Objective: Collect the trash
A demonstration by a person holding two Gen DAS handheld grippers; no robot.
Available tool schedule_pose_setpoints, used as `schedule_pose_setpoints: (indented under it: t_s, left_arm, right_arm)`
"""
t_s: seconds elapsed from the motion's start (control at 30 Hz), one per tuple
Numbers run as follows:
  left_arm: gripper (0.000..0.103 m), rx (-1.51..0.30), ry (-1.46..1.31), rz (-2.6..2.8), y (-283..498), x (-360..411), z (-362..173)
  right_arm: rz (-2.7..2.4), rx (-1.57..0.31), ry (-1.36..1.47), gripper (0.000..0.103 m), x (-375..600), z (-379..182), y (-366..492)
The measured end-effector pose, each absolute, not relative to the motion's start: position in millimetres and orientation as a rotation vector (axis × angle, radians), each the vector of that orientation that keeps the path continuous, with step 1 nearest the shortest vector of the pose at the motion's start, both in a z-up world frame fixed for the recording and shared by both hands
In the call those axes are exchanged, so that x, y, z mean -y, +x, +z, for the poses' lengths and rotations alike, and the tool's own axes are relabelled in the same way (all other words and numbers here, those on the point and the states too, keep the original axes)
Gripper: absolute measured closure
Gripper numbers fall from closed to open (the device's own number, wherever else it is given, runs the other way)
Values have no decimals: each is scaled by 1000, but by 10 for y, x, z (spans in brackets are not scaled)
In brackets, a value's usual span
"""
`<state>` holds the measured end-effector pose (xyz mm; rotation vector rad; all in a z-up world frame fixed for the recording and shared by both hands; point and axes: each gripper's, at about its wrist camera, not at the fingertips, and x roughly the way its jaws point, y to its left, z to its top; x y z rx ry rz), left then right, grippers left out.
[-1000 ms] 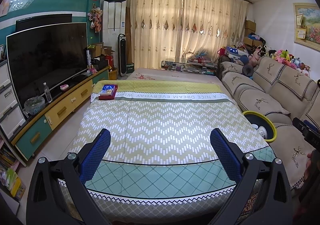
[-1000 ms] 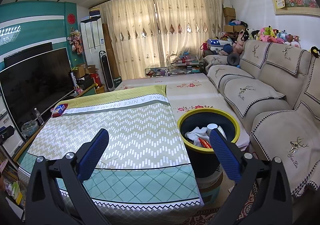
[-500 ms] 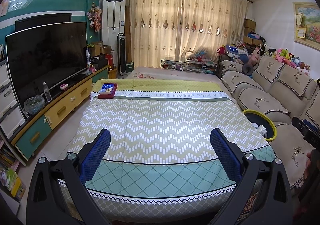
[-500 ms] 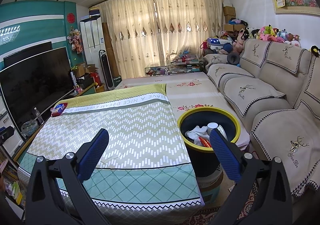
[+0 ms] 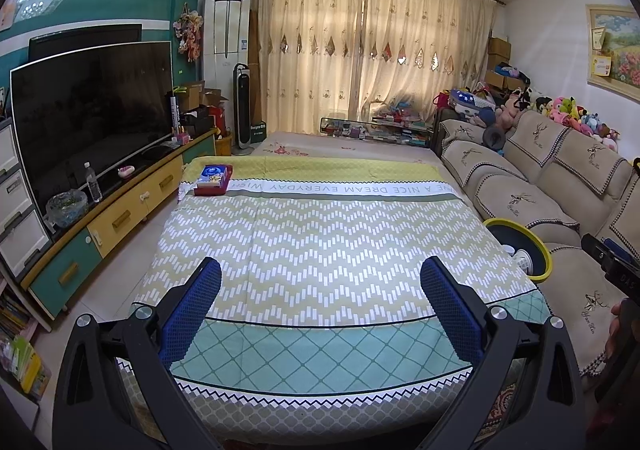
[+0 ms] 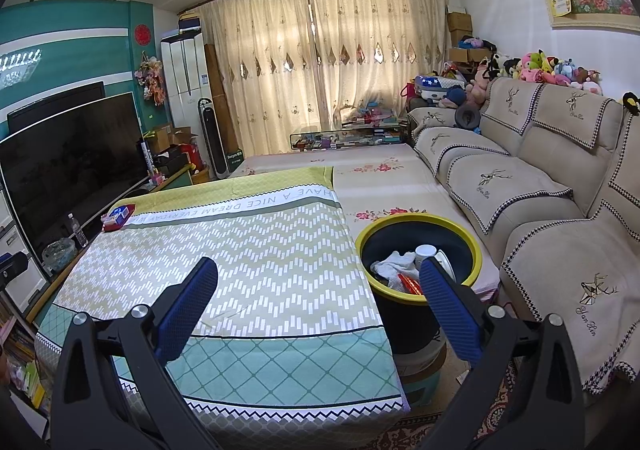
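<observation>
A dark bin with a yellow rim (image 6: 418, 219) stands between the table's right side and the sofa; inside lie crumpled white tissue (image 6: 392, 266), a white cup (image 6: 425, 251) and a red wrapper. The same bin (image 5: 538, 250) shows at the right of the left wrist view. My left gripper (image 5: 320, 290) hangs open over the near end of the patterned tablecloth (image 5: 320, 234), nothing between its blue pads. My right gripper (image 6: 318, 292) is open too, above the table's near right corner, its right finger overlapping the bin. A blue tissue pack on a red tray (image 5: 214, 178) sits at the far left corner.
A TV on a long cabinet (image 5: 92, 117) runs along the left wall. A beige sofa (image 6: 540, 185) with plush toys lines the right. A second covered table and a glass shelf (image 5: 372, 127) stand beyond, before the curtains. A hand (image 5: 618, 326) shows at the left view's right edge.
Both grippers stay open and almost still; the views drift only slightly. Nothing on the table or in the bin has moved.
</observation>
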<state>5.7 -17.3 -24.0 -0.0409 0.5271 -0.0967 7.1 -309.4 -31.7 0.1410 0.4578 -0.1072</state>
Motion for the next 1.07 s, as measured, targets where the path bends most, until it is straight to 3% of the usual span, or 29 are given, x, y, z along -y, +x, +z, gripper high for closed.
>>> schedule_pose_setpoints:
  t_s: [0.77,1.07]
  left_arm:
    - [5,-563,-54,-134,165,197,-350]
    - [5,-650,-50,-69,1164,-26,-635]
  right_arm:
    - [-106,-476,136,7,3079,-427,112]
    - [4,-589,93,7,2864,-475,902]
